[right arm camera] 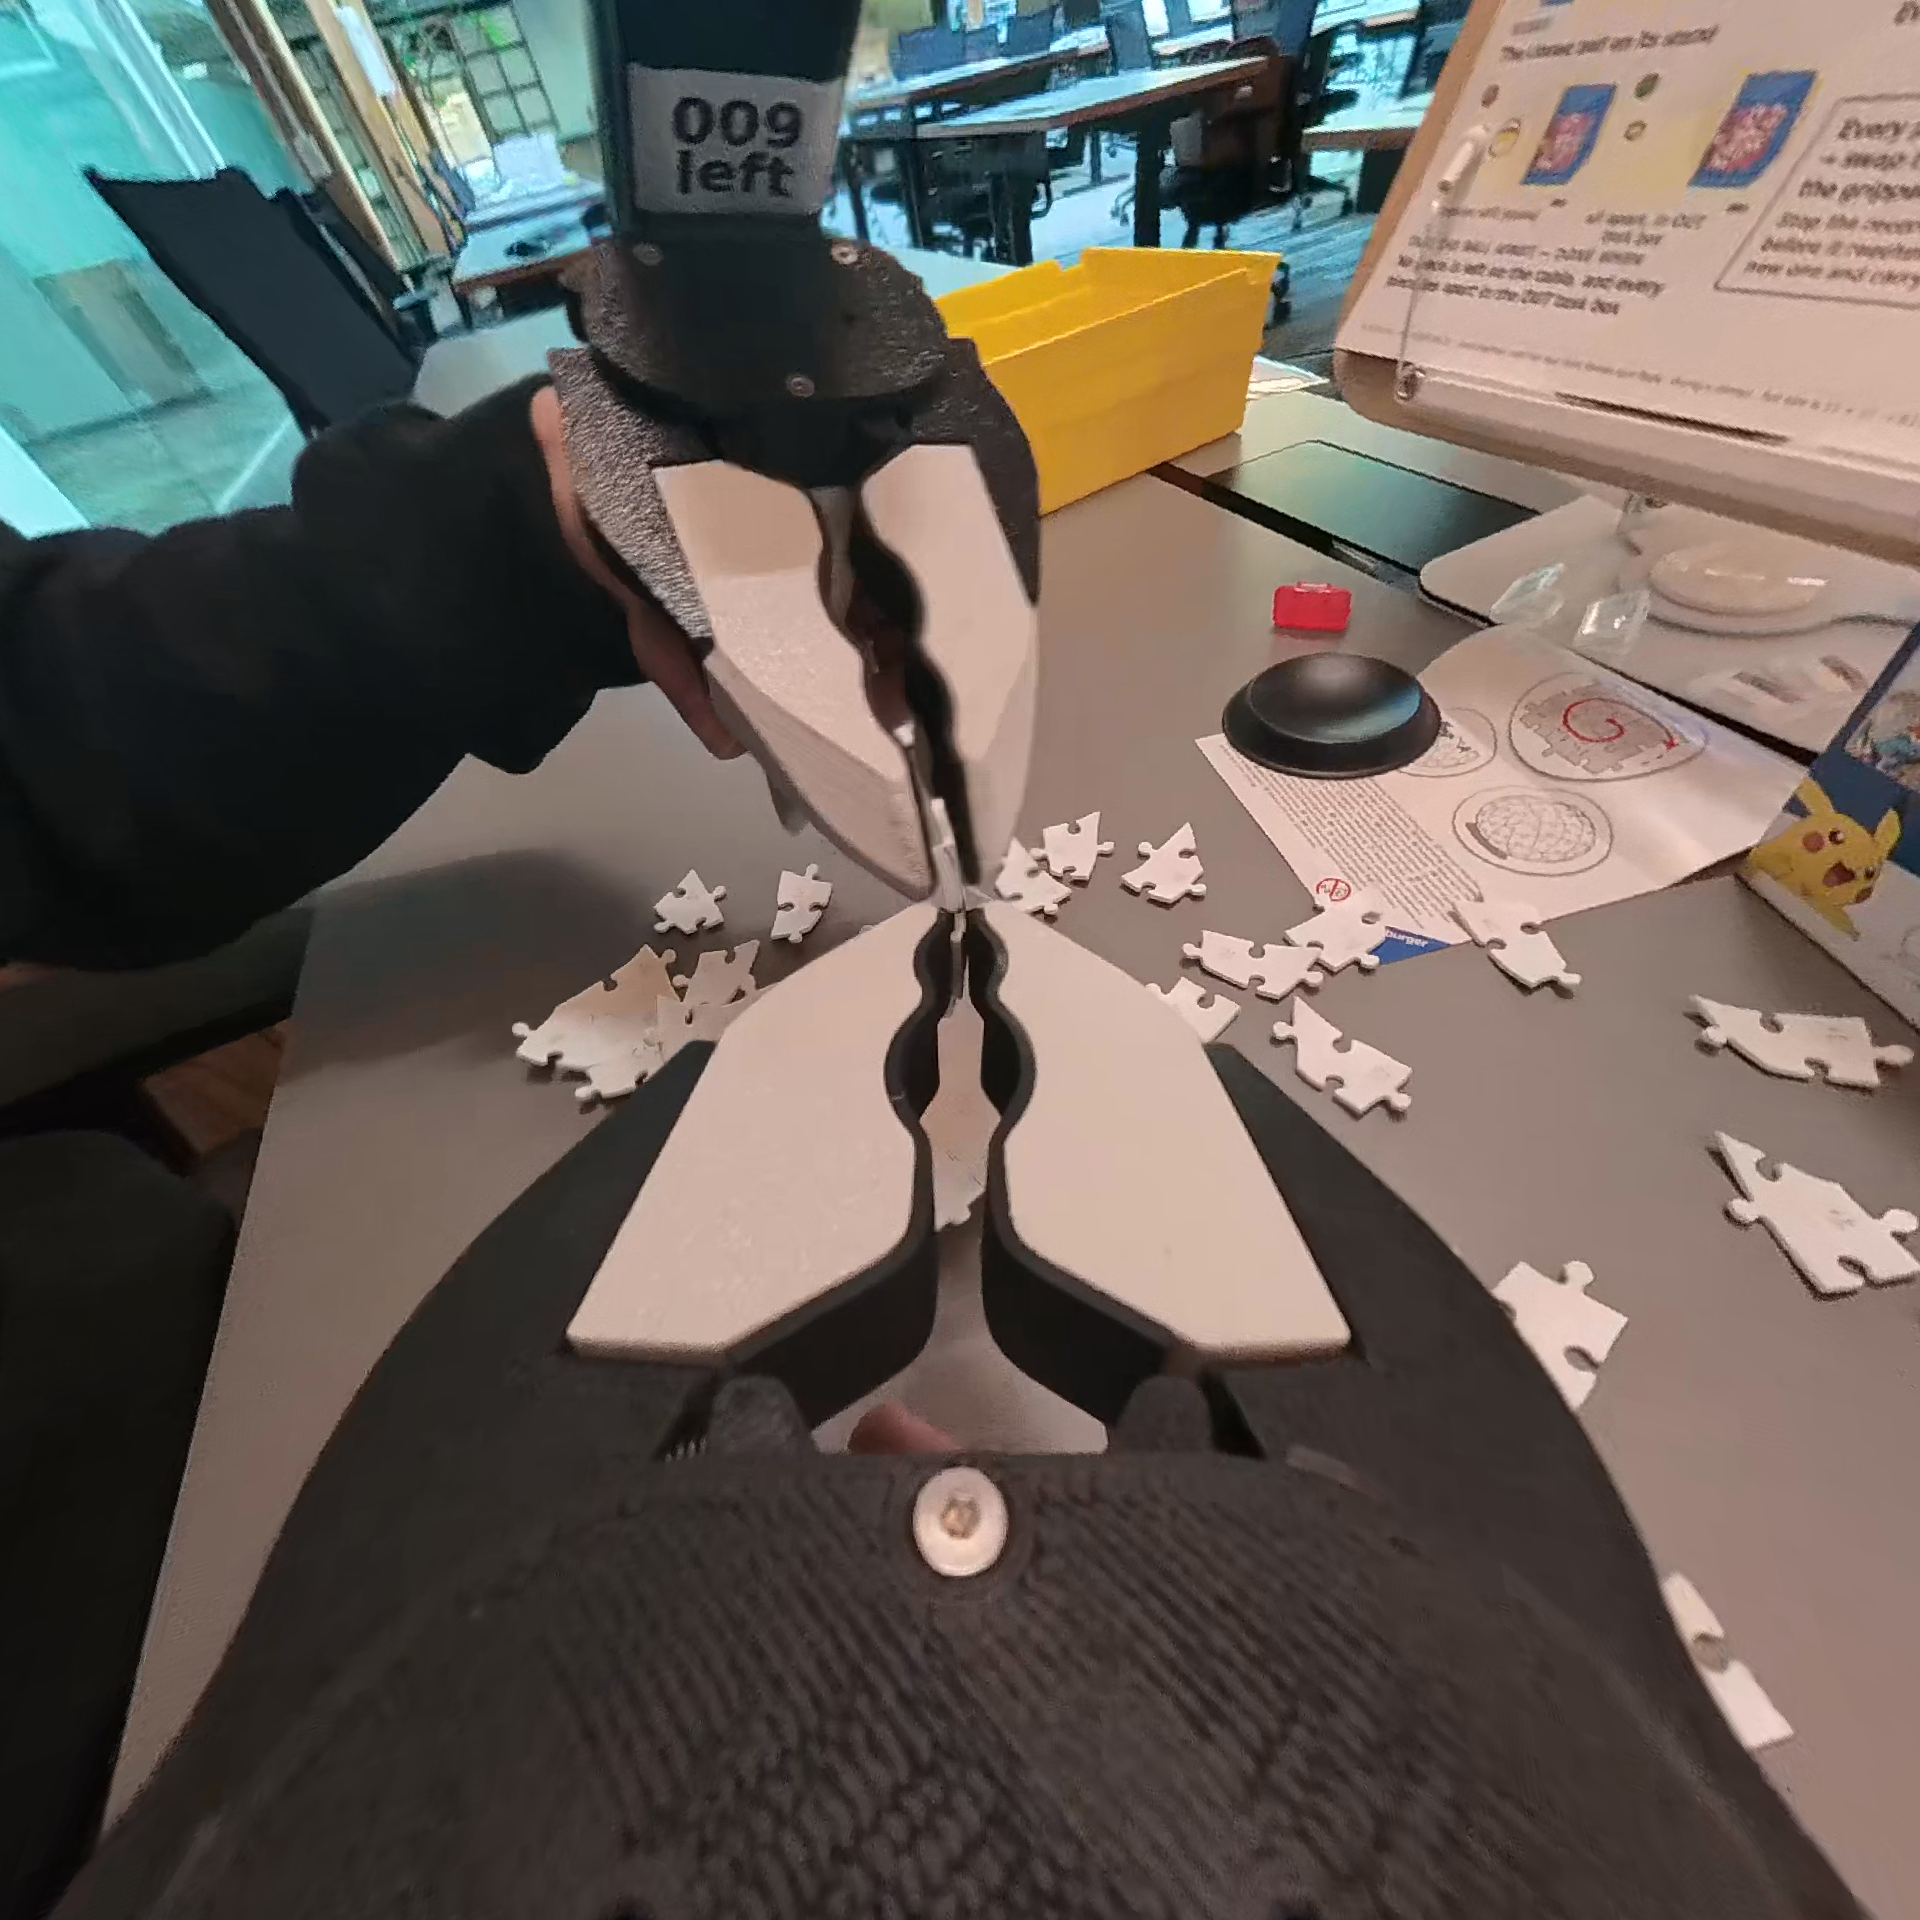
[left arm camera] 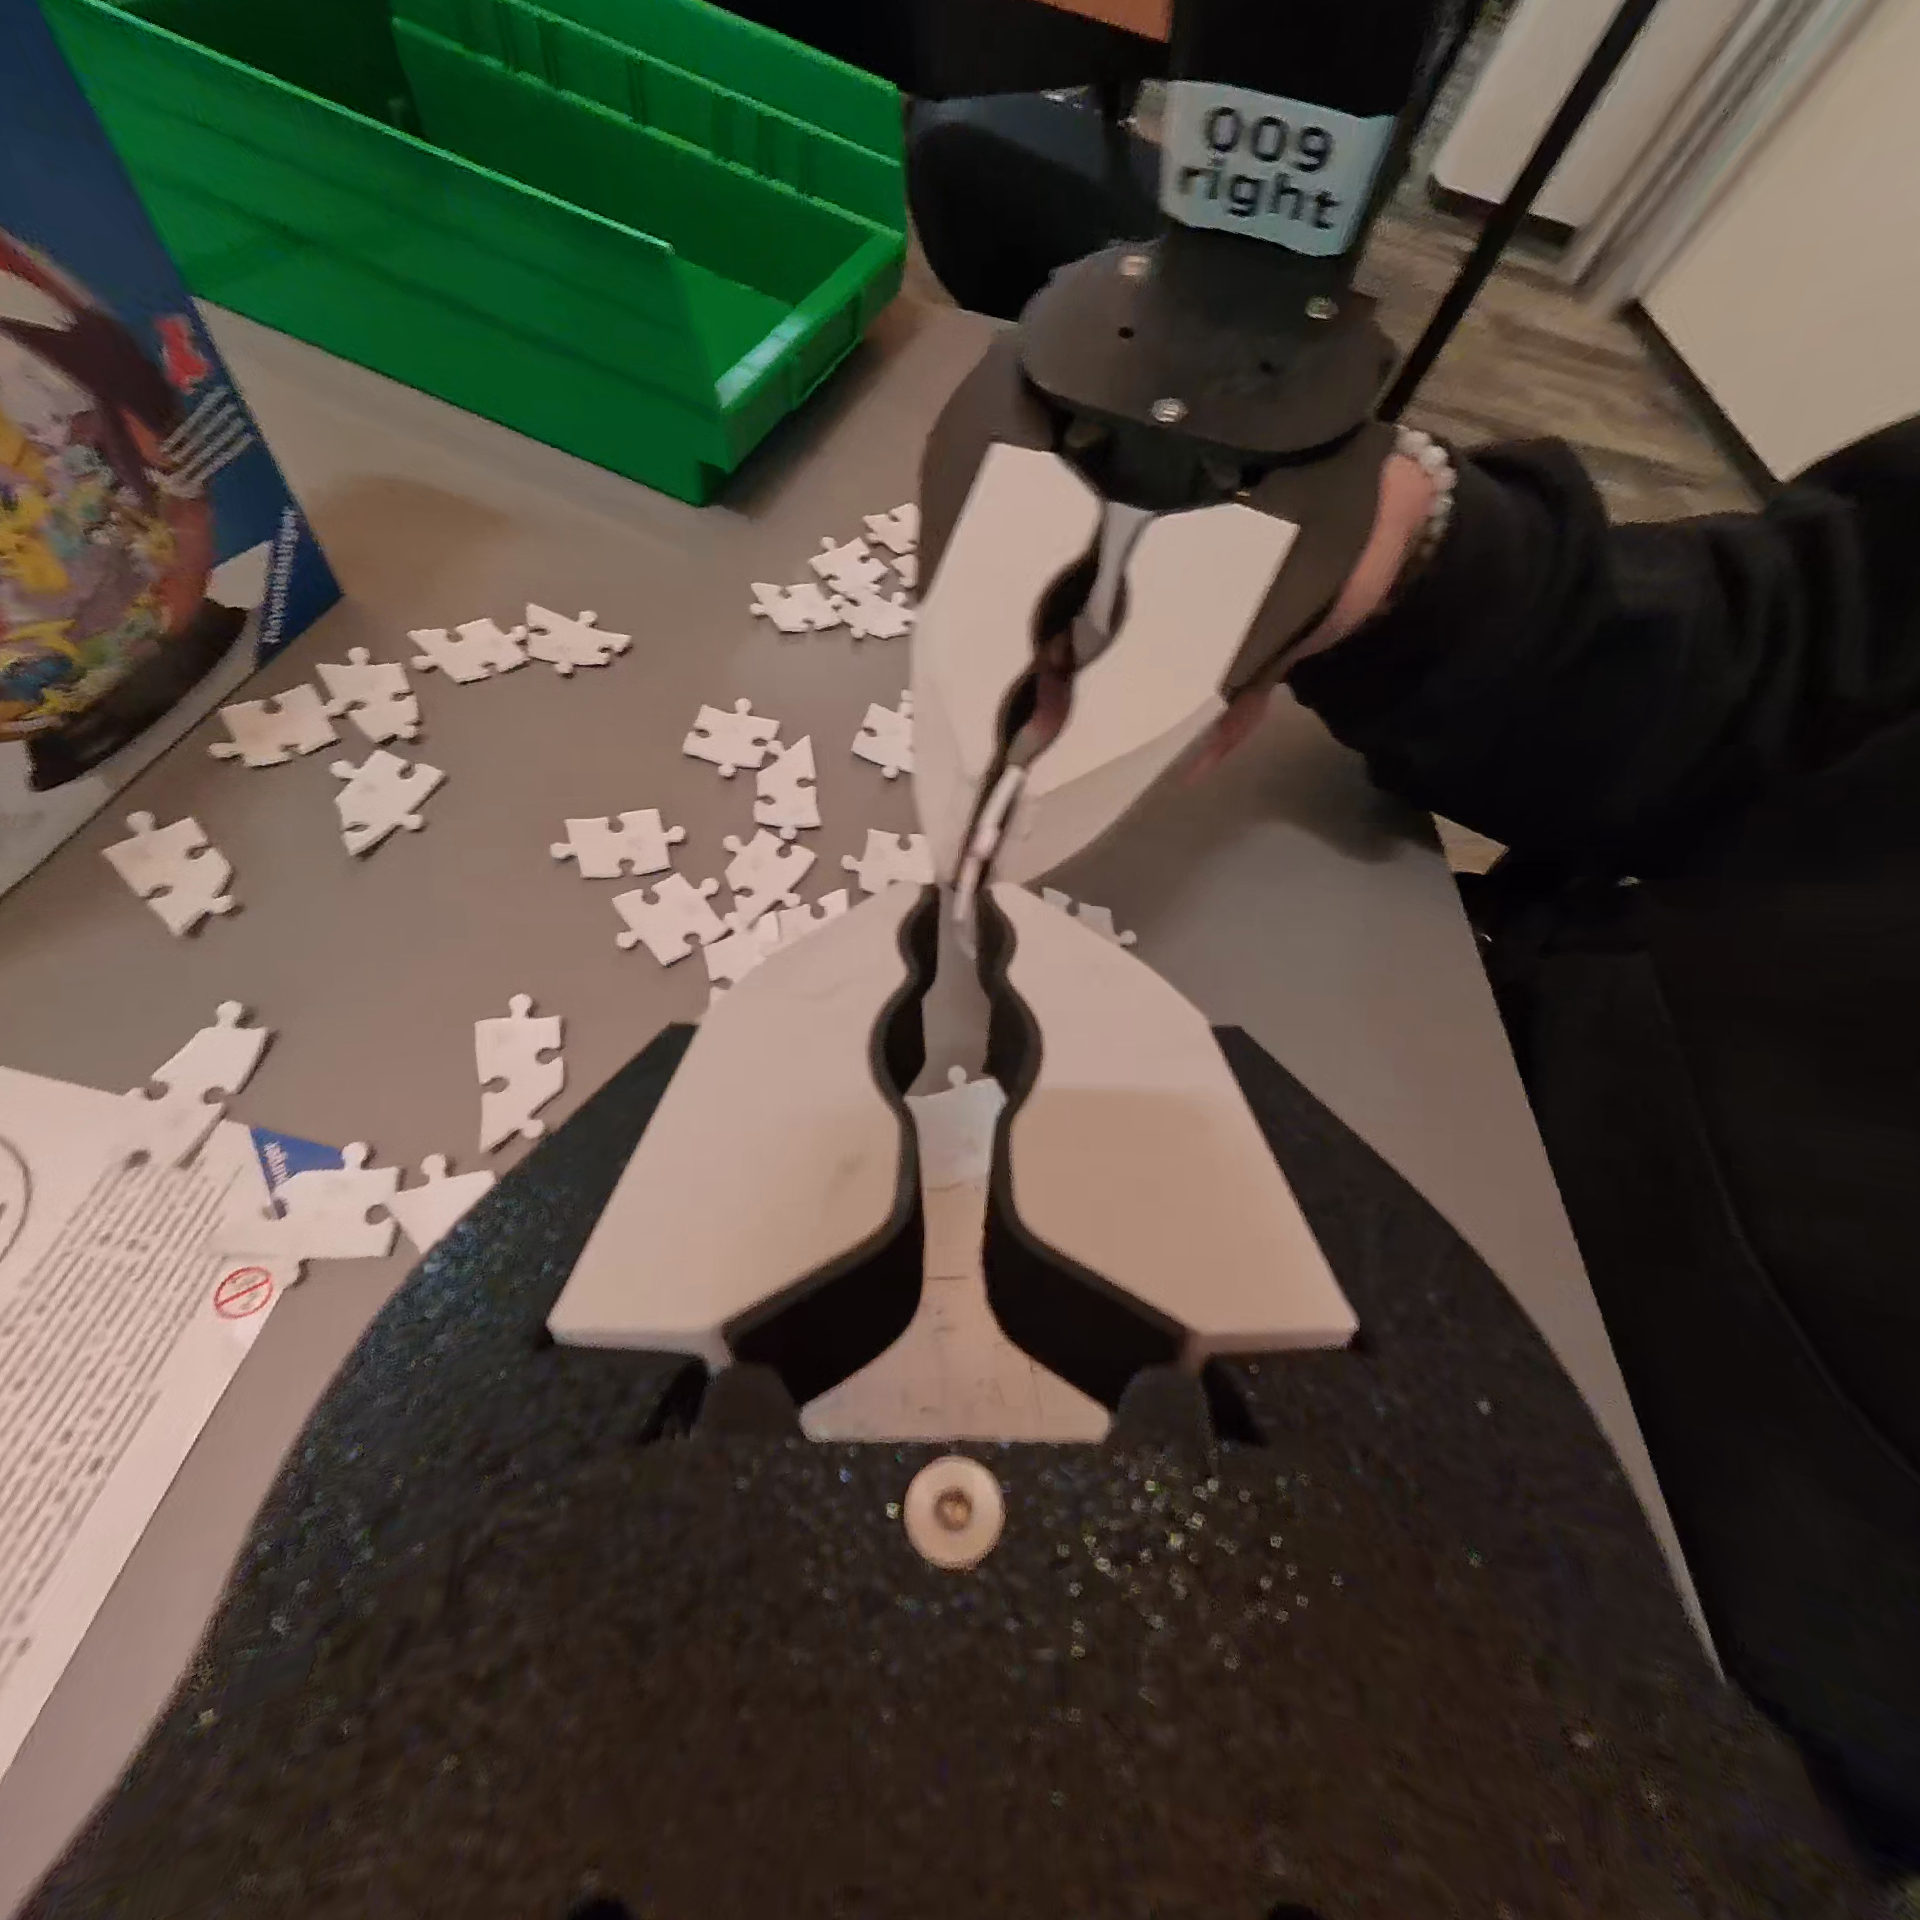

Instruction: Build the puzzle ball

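Both tools, left (left arm camera: 961,914) and right (right arm camera: 956,920), clenched tip to tip on white puzzle pieces (left arm camera: 982,831) held edge-on between them, above grey surface (left arm camera: 468,935) strewn with loose pieces (left arm camera: 623,842).

Blk textured tool (left arm camera: 961,904) bodies w/ white fingers (left arm camera: 790,1122), silver screws, blk sleeves (left arm camera: 1621,644).

matt grey table (left arm camera: 468,935), glossy green plastic bin (left arm camera: 520,260).
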Motion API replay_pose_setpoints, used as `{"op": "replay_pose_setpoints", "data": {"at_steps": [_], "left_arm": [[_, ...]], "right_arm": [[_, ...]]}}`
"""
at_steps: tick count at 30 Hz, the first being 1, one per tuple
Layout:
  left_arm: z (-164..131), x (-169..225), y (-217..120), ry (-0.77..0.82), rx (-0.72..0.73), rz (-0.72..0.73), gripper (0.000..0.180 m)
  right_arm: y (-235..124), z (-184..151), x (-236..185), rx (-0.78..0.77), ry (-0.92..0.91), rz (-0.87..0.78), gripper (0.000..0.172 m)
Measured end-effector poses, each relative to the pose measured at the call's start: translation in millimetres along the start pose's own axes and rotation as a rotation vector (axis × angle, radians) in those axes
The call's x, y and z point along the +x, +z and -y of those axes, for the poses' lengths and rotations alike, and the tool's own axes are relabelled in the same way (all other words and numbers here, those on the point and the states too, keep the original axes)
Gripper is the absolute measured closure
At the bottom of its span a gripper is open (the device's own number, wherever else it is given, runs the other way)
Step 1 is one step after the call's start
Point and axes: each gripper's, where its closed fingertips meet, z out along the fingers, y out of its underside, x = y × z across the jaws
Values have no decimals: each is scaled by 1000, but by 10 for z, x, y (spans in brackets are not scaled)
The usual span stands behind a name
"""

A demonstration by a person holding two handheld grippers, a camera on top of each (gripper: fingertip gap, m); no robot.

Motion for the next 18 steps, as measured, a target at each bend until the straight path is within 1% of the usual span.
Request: {"op": "replay_pose_setpoints", "data": {"at_steps": [1, 3, 4, 6, 8, 9, 11, 12, 18], "left_arm": [[-7, 11, 11, 8, -7, -16, 173], [-37, -48, 34, 19, -33, -1, 179], [-70, -63, 48, 12, -60, -10, 179], [-124, -101, 79, -44, -102, -31, 179], [-176, -173, 98, -89, -123, -32, 179], [-199, -186, 105, -97, -129, -45, 179], [-194, -207, 117, -102, -107, -59, 179], [-207, -223, 119, -104, -110, -59, 179], [-260, -307, 124, -163, -99, -58, 179]], "right_arm": [[3, -13, 17, 2, 24, 7, 170], [17, -49, 41, -6, 53, 21, 170], [28, -86, 49, -22, 49, 27, 170], [48, -131, 109, -35, 30, 6, 168], [53, -91, 210, 6, 31, -37, 147], [60, -94, 232, 10, 41, -32, 151], [101, -138, 215, -9, 63, 25, 165], [118, -149, 217, -9, 71, 41, 169], [172, -245, 282, -9, 128, 47, 168]]}}
